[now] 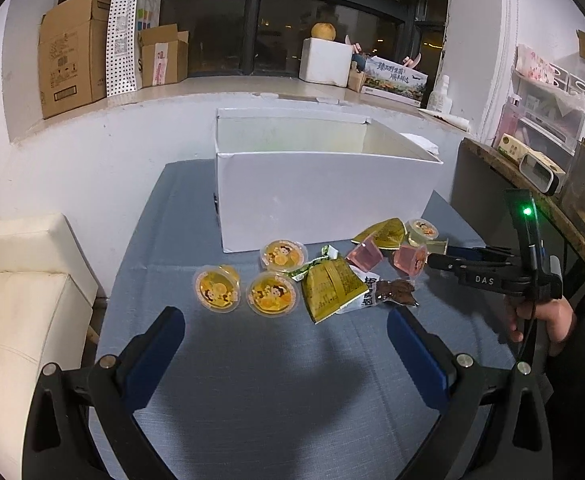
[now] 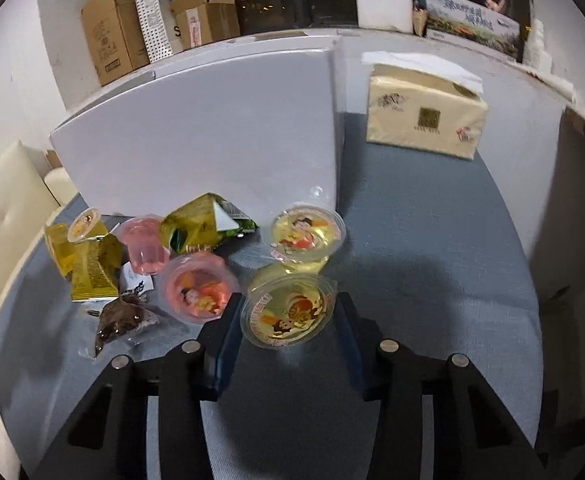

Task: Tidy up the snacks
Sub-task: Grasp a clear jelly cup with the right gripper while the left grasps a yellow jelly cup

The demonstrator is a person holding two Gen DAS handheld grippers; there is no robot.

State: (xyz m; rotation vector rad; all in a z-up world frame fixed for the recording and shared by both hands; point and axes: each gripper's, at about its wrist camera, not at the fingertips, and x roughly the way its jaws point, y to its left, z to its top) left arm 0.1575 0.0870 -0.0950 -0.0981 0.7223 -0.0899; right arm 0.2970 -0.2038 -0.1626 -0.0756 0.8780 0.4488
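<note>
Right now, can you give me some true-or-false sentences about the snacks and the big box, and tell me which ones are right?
1. The white box has snacks in it. False: no snack shows inside; they all lie on the blue tablecloth in front of it.
2. The right gripper has a yellow jelly cup between its fingers. True.
3. The left gripper is holding a green packet. False: it is open with nothing in it, and the green packet lies on the cloth.
4. There are pink jelly cups among the snacks. True.
5. The tissue pack sits inside the box. False: it stands beside the box.
</note>
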